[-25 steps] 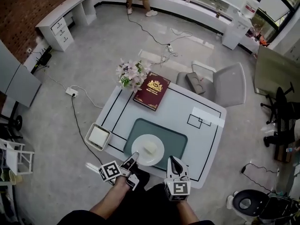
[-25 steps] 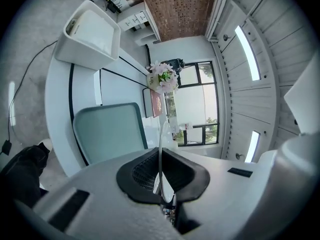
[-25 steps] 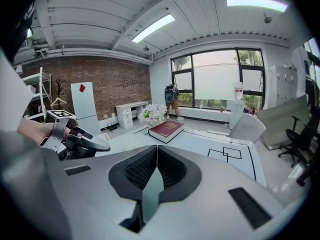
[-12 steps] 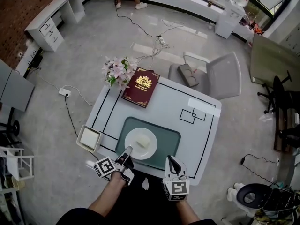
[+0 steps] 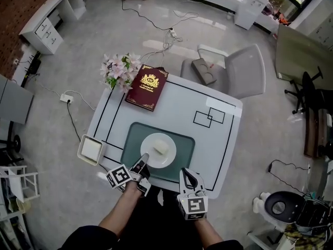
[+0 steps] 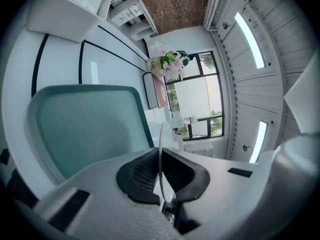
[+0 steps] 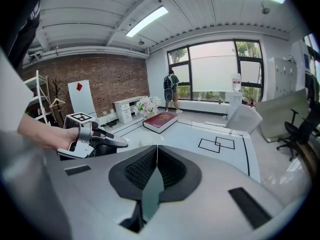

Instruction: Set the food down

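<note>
While side by side — left gripper [image 5: 143, 160] tilted inward, jaws tight on plate [image 5: 151, 142] rim; right gripper [image 5: 186, 171], jaws together, empty.

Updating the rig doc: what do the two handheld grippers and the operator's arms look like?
Left gripper and right gripper: light grey-white shells, tapered jaws lined with black ribbed pads. Each carries a white cube printed with black square markers. No cables visible. Forearms are bare; dark clothing shows at the frame's bottom edge.

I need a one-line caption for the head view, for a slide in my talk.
Left gripper grips the round white plate with pale food over the teal placemat; right gripper is shut.
</note>
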### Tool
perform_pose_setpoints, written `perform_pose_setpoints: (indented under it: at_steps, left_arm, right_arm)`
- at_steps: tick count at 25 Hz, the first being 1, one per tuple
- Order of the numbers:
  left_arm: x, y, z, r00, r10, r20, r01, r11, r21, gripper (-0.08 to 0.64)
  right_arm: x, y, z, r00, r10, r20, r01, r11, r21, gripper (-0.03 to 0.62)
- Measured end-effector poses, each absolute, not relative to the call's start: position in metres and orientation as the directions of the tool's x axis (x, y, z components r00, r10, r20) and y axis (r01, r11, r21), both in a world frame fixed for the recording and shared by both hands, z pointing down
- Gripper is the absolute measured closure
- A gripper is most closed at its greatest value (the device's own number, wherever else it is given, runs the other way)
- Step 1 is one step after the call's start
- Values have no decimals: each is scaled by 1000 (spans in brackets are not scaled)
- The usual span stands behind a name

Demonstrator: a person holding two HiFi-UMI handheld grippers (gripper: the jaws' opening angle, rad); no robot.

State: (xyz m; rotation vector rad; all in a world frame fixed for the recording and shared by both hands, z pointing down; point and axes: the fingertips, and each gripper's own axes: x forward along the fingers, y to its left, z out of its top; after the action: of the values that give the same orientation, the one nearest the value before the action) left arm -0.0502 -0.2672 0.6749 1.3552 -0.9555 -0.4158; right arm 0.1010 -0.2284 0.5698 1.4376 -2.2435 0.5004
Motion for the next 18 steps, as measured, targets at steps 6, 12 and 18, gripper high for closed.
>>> perform_pose_setpoints:
  at_steps: [6,12,18]
  left_arm:
    - [-33,-264,704,595,-697,399,-321,249,914,548]
    - [-27,-260,726,599,-669,441,-352,275,895,548]
    - [-25,-261,739,597,-634,492,-432,262,863,548]
  right_arm:
    - [117,-221,576,-349,-762,545,-927,367,-80,583]
    - [130,-216,581,-324,-770,550,-939,333,-88,583]
    - [134,-214,584,-311,-778,545,-946,308,-100,583]
